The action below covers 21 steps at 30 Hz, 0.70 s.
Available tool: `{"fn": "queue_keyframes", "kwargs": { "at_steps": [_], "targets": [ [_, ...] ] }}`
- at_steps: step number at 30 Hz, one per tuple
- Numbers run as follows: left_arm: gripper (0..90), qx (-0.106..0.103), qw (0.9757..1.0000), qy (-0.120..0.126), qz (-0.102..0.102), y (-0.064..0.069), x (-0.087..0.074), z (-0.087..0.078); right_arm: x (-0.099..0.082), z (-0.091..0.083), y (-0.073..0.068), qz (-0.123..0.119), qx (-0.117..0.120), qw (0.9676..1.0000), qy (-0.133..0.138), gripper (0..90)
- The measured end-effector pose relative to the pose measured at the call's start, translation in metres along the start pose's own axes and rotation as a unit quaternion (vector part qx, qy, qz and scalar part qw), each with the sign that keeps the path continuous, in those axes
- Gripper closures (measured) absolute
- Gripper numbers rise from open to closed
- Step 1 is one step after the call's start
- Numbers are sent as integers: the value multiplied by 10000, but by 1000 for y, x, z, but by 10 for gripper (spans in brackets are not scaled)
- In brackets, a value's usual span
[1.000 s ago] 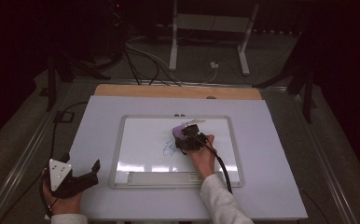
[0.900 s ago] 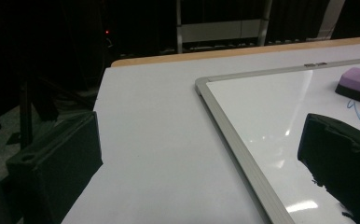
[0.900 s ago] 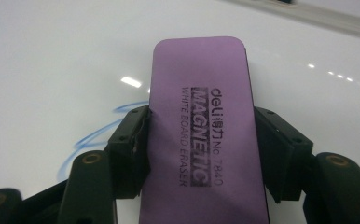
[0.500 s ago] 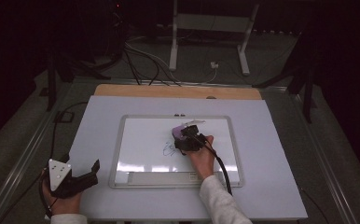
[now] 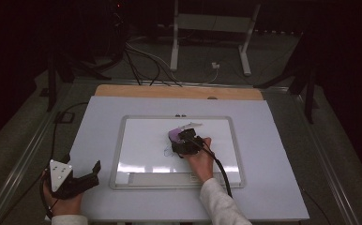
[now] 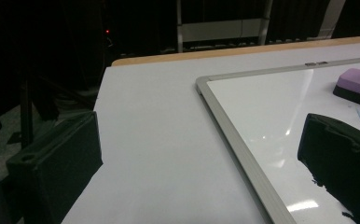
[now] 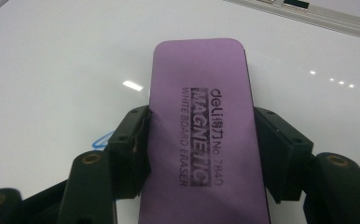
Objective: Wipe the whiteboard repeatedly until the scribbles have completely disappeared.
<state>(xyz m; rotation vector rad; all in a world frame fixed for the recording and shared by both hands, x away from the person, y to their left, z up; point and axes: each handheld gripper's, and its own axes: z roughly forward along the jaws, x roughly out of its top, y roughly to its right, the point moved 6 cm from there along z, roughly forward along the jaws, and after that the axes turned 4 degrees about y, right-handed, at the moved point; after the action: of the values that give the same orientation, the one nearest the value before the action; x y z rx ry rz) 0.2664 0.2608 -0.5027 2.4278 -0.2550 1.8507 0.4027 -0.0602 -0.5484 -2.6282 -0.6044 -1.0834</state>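
Right gripper [image 5: 184, 140] just right of centre in the high view, over the middle of the whiteboard [image 5: 137, 140]. Fingers [image 7: 129, 140] partly closed and pressed against both long sides of a purple eraser [image 7: 201, 135], seen clearly in the right gripper view: pads on the left and right edges of the block, printed face up with "MAGNETIC WHITE BOARD ERASER" readable along its length. Eraser lying flat on the white surface, its rounded far end towards the top of that frame, near the metal frame strip at upper right. A short blue pen mark [image 7: 101, 139] peeking out beside the left finger.

In the high view, purple eraser [image 5: 175, 135] at the board's centre, just left of the gripper body, faint blue scribble [image 5: 169, 151] below it. Hand and pale sleeve [image 5: 219, 201] entering from the lower edge, black cable [image 5: 221, 168] trailing along the forearm.

Left gripper [image 5: 83, 178] at lower left of the high view, on the white table [image 5: 273, 187] beside the board's lower left corner. Fingers wide apart, nothing between them; in the left gripper view, one finger [image 6: 57, 172] at lower left, the other [image 6: 341, 168] at lower right over the board, with bare table and the board's corner between. Eraser [image 6: 355, 86] at the right edge there.
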Motion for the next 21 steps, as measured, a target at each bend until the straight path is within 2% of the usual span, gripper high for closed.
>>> {"fn": "queue_keyframes", "kwargs": {
  "at_steps": [1, 3, 8, 9, 11, 12, 14, 15, 17, 21],
  "targets": [
    [4, -1, 10000, -1, 8, 0, 0, 0, 0, 0, -1, -42, -47, 10000, 6, 412],
    [4, -10, 10000, -7, 25, 0, 0, 0, -2, -1, -6, -82, 167, 9998, -14, 413],
    [4, -12, 10000, -15, 40, 2, 0, 0, -7, -5, -26, -456, 616, 9970, -105, 413],
    [4, -10, 10000, -17, 41, 2, 0, 0, -7, -6, -28, -537, 642, 9964, -116, 413],
    [4, -7, 10000, -3, 29, 1, 0, 0, -6, -5, -26, -466, 656, 9967, -111, 412],
    [4, -7, 10000, -1, 26, 1, 0, -1, -5, -4, -22, -428, 504, 9978, -77, 412],
    [4, -1, 10000, -1, 4, 0, 0, 0, -3, -2, -13, -194, 305, 9993, -39, 413],
    [4, -4, 10000, -8, 7, 0, 0, 0, -3, -2, -11, -82, 294, 9995, -36, 413],
    [4, -16, 10000, -23, 34, 0, 0, 1, -4, -3, -14, -180, 299, 9994, -47, 413],
    [4, -29, 10000, -25, 49, 2, 0, 1, -7, -6, -35, -246, 857, 9960, -91, 413]
  ]
}}
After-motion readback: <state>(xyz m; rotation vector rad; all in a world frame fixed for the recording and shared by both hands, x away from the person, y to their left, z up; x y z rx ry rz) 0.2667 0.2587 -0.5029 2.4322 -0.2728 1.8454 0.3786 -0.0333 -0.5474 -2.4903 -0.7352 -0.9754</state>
